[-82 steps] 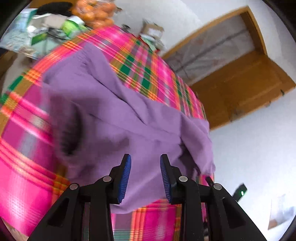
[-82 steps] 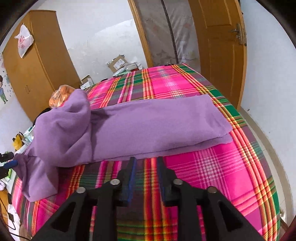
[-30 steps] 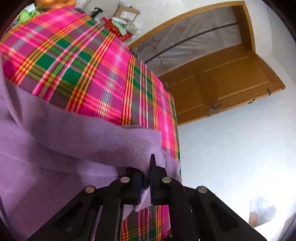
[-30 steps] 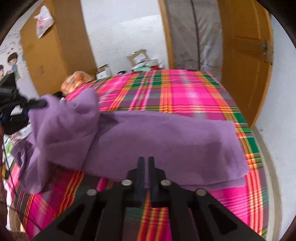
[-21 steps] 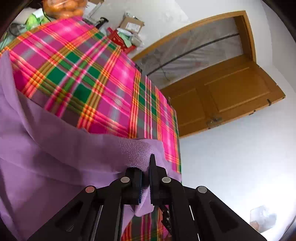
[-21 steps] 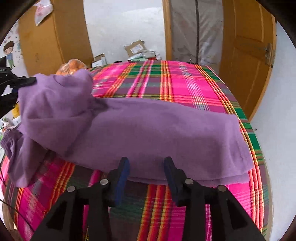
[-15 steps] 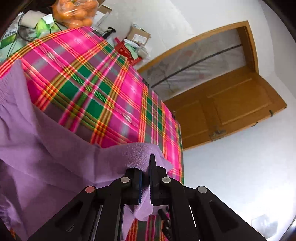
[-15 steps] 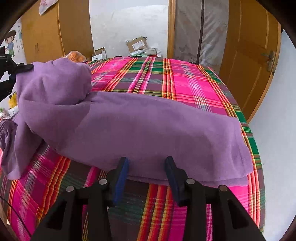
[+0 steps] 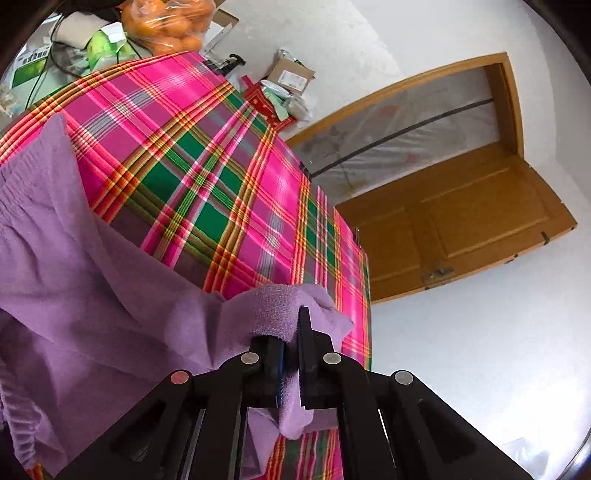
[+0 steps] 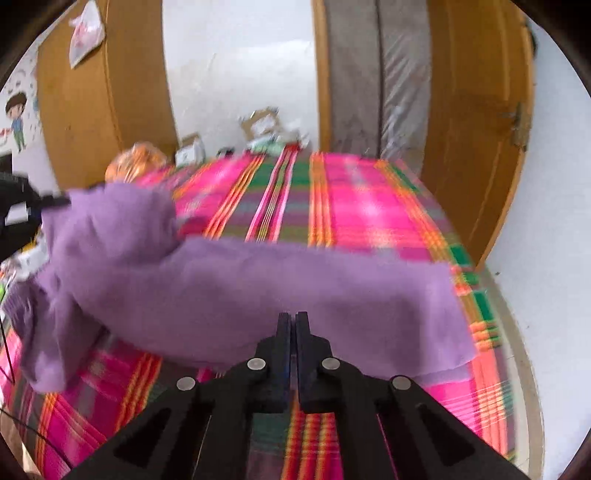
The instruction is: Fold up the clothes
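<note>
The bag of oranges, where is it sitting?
In the left wrist view the bag of oranges sits at the top left, past the far edge of the plaid cloth, beside green packets.

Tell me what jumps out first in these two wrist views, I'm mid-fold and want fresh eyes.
The purple garment dominates, stretched across the near side of the bright pink plaid cover. The left gripper is shut on a bunched fold of it, lifted off the cover, while the right gripper sits closed at the garment's near edge; the blur hides whether it pinches cloth. A bag of oranges sits beyond the far edge.
</note>
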`<state>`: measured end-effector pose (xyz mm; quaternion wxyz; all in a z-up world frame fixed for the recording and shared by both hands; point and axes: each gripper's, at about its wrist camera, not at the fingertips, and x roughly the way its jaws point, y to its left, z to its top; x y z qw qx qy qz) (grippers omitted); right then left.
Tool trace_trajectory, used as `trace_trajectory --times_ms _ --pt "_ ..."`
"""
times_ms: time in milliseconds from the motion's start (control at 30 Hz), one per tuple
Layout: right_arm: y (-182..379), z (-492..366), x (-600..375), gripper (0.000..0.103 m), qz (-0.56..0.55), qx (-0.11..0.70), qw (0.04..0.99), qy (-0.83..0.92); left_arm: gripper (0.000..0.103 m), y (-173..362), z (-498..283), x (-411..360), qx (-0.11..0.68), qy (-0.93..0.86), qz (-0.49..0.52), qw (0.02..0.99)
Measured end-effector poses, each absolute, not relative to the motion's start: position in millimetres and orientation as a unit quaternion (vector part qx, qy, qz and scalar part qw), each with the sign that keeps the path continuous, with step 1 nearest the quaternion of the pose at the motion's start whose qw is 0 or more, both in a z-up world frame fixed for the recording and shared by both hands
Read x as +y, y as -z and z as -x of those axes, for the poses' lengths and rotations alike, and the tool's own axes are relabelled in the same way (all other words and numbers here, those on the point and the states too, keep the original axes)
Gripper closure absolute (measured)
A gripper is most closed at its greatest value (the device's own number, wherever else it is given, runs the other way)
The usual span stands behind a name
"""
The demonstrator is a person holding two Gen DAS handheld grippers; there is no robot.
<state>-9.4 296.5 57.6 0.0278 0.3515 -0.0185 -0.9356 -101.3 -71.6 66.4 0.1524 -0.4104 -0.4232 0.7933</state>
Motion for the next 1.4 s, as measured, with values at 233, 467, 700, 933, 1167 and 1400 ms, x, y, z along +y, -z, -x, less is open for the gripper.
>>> trace_trajectory --times_ms 233,467,700,933,1167,1400 --pt "-98.3 8.8 306.4 0.101 -0.298 -0.012 -0.002 0.955 0.098 -75.5 110.1 -61.9 -0.411 -0.796 0.414 0.163" --pt "-109.5 44.5 318.4 0.101 -0.283 0.003 -0.028 0.959 0.098 -77.9 138.8 -57.0 -0.399 -0.801 0.421 0.150" --pt "-111.1 86.8 322.8 0.101 -0.282 0.031 -0.053 0.957 0.098 -80.3 167.2 -53.4 -0.389 -0.805 0.426 0.138" --pt "-122.0 122.1 321.7 0.102 -0.265 0.048 -0.078 0.960 0.098 -81.3 194.2 -51.2 -0.389 -0.806 0.428 0.128" --pt "-116.8 160.1 326.6 0.102 -0.275 0.055 -0.105 0.954 0.098 -75.6 218.0 -48.5 -0.388 -0.801 0.440 0.119" --pt "-104.1 186.6 325.4 0.102 -0.284 0.061 -0.129 0.948 0.098 -72.7 237.5 -48.9 -0.380 -0.805 0.443 0.110"
